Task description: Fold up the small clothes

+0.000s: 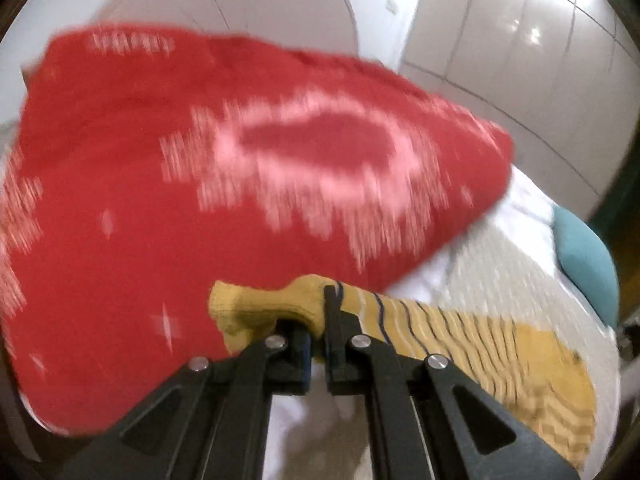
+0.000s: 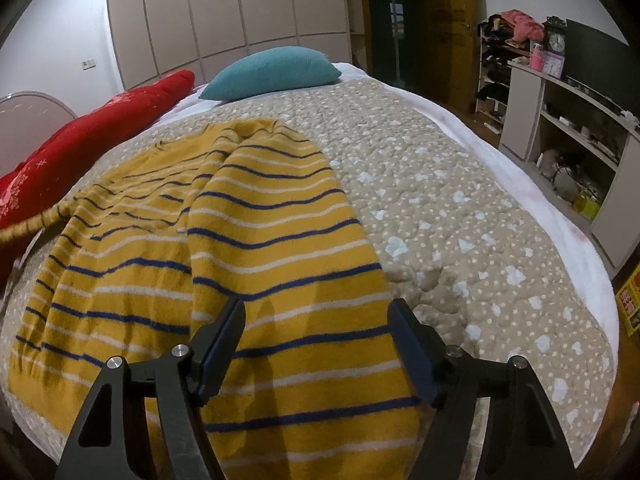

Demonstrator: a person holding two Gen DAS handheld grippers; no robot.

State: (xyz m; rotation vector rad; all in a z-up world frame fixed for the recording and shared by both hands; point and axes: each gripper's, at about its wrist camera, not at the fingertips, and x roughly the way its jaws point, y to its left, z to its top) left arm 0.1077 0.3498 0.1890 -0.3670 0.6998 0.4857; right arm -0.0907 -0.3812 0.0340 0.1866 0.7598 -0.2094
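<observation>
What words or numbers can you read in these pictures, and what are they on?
None can be read for sure.
Clock on the shelf: it has a dial, but its numbers are too small to read.
Yellow sign at the right edge: red marks on it, too blurred to read.
Purple card under the clock: too small to read.
Red pillow: only white patterns, no letters.
Striped sweater: just stripes, no words.

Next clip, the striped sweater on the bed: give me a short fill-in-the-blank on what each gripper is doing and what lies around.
1. The left gripper is shut on the sweater's ____.
2. The right gripper hangs over the yellow striped sweater with its jaws ____.
3. The pillow at the far end of the quilt is ____ in colour.
4. The long cushion beside the sweater is ____.

Missing words: sleeve cuff; open; teal; red
</observation>
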